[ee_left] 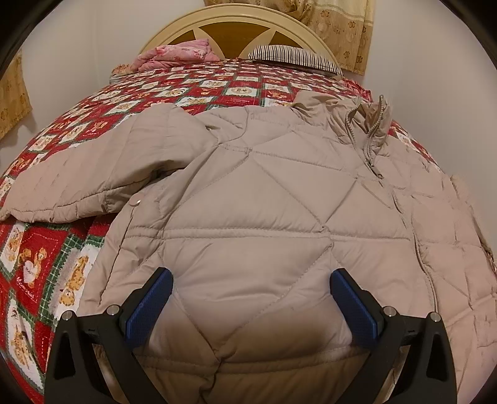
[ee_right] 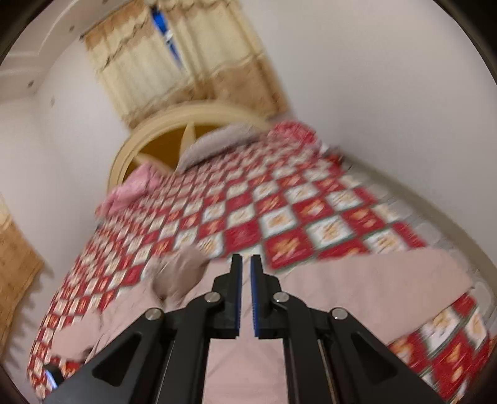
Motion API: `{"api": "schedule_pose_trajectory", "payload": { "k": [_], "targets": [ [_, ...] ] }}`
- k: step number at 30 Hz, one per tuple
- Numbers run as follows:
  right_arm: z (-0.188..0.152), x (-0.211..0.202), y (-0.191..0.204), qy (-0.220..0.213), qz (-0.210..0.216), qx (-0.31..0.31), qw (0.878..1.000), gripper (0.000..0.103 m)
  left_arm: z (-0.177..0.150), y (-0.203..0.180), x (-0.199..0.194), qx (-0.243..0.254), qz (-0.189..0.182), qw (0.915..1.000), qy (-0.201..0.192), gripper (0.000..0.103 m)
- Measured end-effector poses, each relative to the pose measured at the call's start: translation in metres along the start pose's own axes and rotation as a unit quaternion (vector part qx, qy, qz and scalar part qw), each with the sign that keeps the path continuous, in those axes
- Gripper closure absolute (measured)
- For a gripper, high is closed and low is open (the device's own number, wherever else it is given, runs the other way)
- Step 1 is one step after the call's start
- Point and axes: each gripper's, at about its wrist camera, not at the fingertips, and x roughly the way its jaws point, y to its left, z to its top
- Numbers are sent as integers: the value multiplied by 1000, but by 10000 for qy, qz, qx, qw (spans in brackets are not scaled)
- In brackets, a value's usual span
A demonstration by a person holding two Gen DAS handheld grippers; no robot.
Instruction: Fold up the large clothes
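A beige quilted puffer jacket (ee_left: 254, 199) lies spread on the bed, front up, zipper (ee_left: 369, 155) and collar at the far right, one sleeve (ee_left: 80, 177) stretched to the left. My left gripper (ee_left: 251, 279) is open, its blue pads (ee_left: 149, 307) spread wide just above the jacket's lower hem. In the blurred right wrist view the jacket (ee_right: 357, 289) lies below my right gripper (ee_right: 246, 264). Its jaws are nearly together with a thin empty gap and hold nothing, raised above the jacket.
The bed has a red, white and green checked quilt (ee_left: 217, 84) with bear pictures. A pink blanket (ee_left: 177, 56) and a striped pillow (ee_left: 295, 57) lie by the cream headboard (ee_left: 236, 21). Curtains (ee_right: 174, 68) hang behind. White walls flank the bed.
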Motion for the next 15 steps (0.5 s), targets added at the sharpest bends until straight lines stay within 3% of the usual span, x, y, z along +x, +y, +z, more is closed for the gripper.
{"api": "schedule_pose_trajectory", "payload": {
  "k": [2,3,4,5,8,10,12,15],
  "targets": [
    [-6,8,-1,10,-63,47,10000,83,0,1,0,-21,-32,10000,-5,1],
    [-8,10,-5,13,-103,86,9999,53,0,1,0,-32,-49,10000,-8,1],
    [-10,11,-16,38,-153,201,9997,14,0,1,-1,-39,-57,10000,-11,1],
    [-14,11,-32,59,-214,443,9988,2,0,1,-1,-45,-66,10000,-9,1],
    [-27,-4,-82,-24,-270,1290,9913,2,1,1,0,-42,-63,10000,-5,1],
    [-33,-10,-122,-29,-313,1726,9845,18,1,1,0,-43,-64,10000,-8,1],
    [-44,-20,-175,-102,-533,2325,9711,19,1,1,0,-43,-62,10000,-5,1],
    [-65,-38,-255,-399,-968,3346,9365,19,1,1,0,-32,-50,10000,2,1]
  ]
}}
